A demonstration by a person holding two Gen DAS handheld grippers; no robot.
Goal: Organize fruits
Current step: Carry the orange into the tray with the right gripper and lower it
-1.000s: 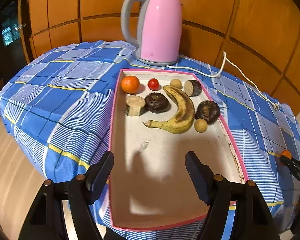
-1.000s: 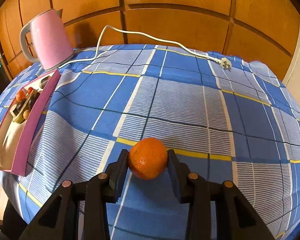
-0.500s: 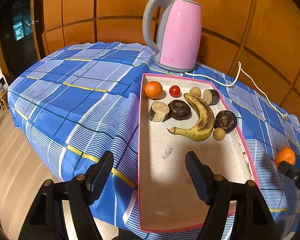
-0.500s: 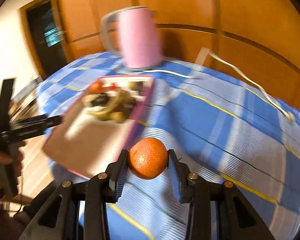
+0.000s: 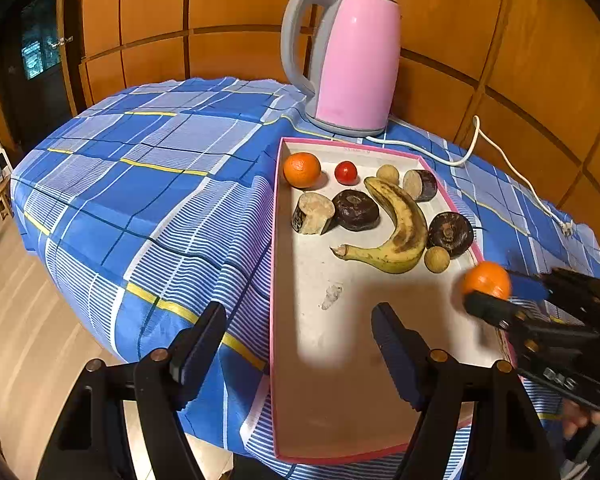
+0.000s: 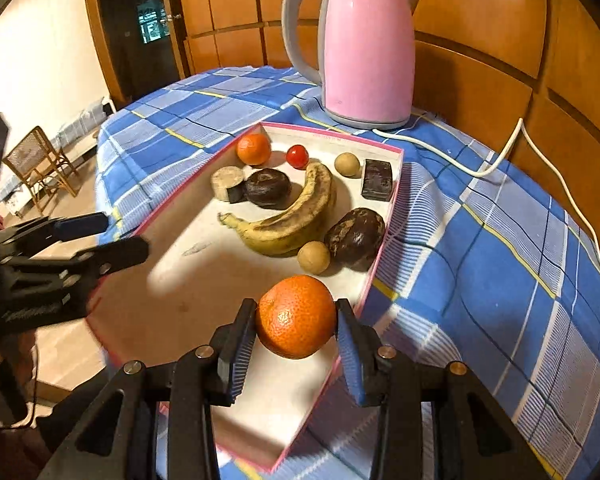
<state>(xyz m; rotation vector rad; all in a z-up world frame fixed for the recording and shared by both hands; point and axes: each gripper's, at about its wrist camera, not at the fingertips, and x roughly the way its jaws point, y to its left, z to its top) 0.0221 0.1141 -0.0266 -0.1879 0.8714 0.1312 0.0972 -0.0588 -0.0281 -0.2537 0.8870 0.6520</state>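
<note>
The bench [image 5: 148,184], draped in a blue checked cloth, carried a pink kettle [image 5: 352,60] at the back, its white cord [image 5: 476,140] trailing off to the right. In front of the kettle lay a long pink-rimmed tray [image 5: 275,280].

The right tool [image 6: 296,320] was pinching an orange [image 6: 296,316] between its two blue pads, the fruit filling the gap and hanging above the near right part of the tray, just inside its right rim. In the left wrist view the same orange [image 5: 487,280] showed at the tray's right edge, with the dark tool behind it.

The left tool [image 5: 298,344] stood spread wide with nothing between its fingers, hovering at the tray's near left rim, one finger over the cloth and the other over the bare tray floor.

The far half of the tray held a spotted banana [image 5: 396,232], three dark round fruits [image 5: 356,210], a cut pale piece [image 5: 312,212], a second orange [image 5: 302,169], two small tan balls [image 5: 437,259] and a small red tomato [image 5: 346,173]. The nearest tan ball and a dark fruit lay just beyond the held orange.
</note>
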